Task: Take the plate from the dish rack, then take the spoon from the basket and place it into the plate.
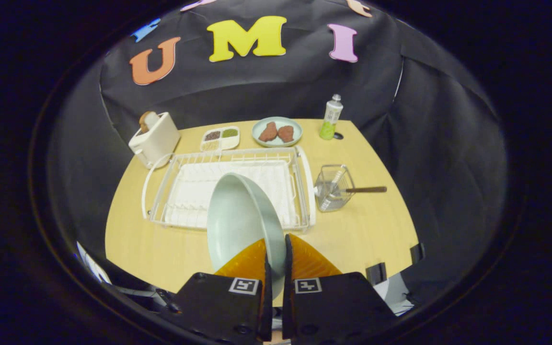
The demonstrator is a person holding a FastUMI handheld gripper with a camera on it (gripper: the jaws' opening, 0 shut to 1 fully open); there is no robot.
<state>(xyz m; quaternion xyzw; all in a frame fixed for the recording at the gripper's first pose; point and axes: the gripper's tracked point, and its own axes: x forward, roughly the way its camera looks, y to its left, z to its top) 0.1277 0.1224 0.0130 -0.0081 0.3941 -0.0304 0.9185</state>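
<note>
A pale green plate (237, 220) stands on edge between my fingers, lifted above the table in front of the white wire dish rack (230, 189). My gripper (276, 251) is shut on the plate's rim, one finger on each face. The rack behind it looks bare inside. To the right of the rack stands a clear wire basket (333, 188) with a spoon (364, 189) in it, its dark handle sticking out to the right over the table.
On the wooden table (352, 230), a white toaster (155, 139) sits at the back left. Behind the rack are a divided dish of seeds (220, 138) and a plate with meat pieces (277, 131). A green bottle (330, 118) stands at the back right.
</note>
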